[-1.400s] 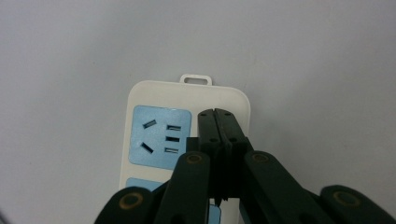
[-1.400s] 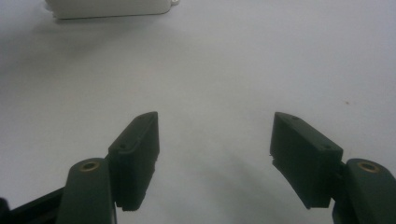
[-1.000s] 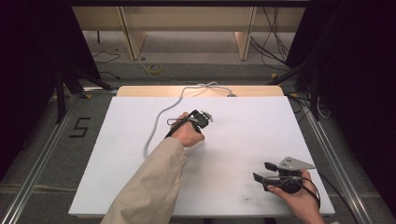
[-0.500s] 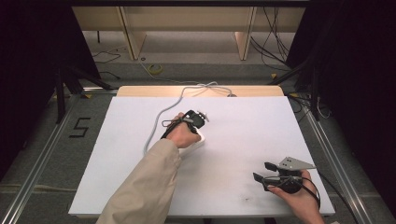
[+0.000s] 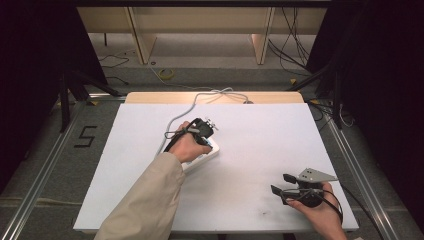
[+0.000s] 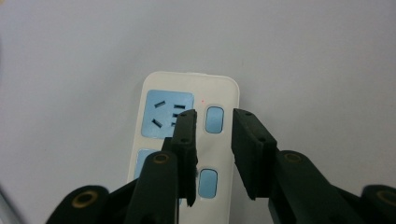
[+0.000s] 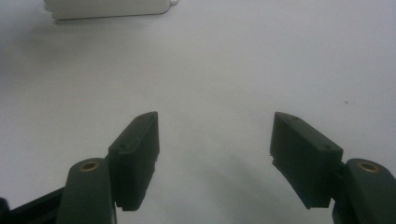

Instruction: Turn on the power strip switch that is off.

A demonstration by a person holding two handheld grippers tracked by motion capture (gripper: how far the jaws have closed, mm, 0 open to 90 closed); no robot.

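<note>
A white power strip with blue sockets and blue switches lies flat on the white table. My left gripper hangs just above it, pointing down. Its jaws have just been opening and now stand a little apart, with nothing gripped; one switch shows through the gap. From above, the left gripper and hand cover most of the strip. My right gripper rests at the table's front right, open wide and holding nothing. In the right gripper view the strip's end lies far ahead.
A grey cable runs from the strip's area over the table's far edge to the floor. Dark curtains flank both sides, and metal rails run along the floor beside the table. A tan board sits at the far edge.
My left hand has lifted slightly and drifted a little, and the strip's white end now shows beneath it. The right gripper has stayed where it was.
</note>
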